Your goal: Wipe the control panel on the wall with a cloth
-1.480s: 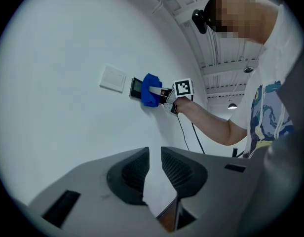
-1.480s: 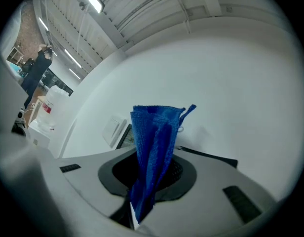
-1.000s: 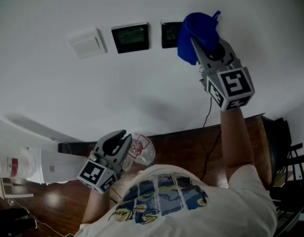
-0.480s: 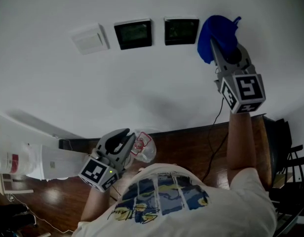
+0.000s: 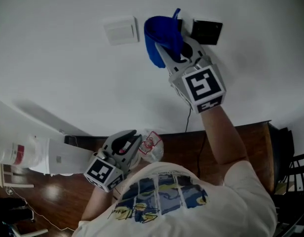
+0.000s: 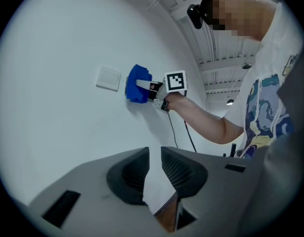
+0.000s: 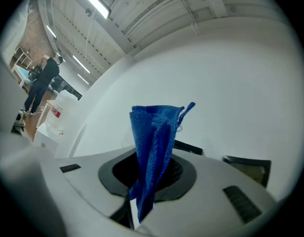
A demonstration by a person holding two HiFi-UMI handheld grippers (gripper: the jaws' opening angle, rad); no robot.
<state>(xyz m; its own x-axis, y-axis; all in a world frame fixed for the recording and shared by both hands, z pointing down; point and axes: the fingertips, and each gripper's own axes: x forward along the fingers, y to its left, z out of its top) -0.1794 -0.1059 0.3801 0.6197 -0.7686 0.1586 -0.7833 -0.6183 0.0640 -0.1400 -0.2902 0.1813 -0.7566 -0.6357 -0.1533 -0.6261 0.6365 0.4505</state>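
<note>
My right gripper (image 5: 168,44) is raised to the white wall, shut on a folded blue cloth (image 5: 161,36). The cloth lies over the left dark control panel, which is hidden in the head view. The right dark panel (image 5: 207,31) shows just past the gripper. In the right gripper view the cloth (image 7: 153,142) stands up between the jaws of the right gripper (image 7: 151,179), with one panel (image 7: 248,166) to its right. From the left gripper view I see the cloth (image 6: 137,84) pressed to the wall. My left gripper (image 5: 123,144) hangs low, shut, with nothing in it.
A white wall switch (image 5: 120,30) sits just left of the cloth. A black cable (image 5: 188,121) drops down the wall to a brown wooden surface (image 5: 241,142). A clear plastic bottle (image 5: 151,146) is beside the left gripper. A white container (image 5: 16,154) stands at left.
My right gripper has swept the cloth leftward along the wall, from right of the right panel to over the left panel. The left gripper has stayed low.
</note>
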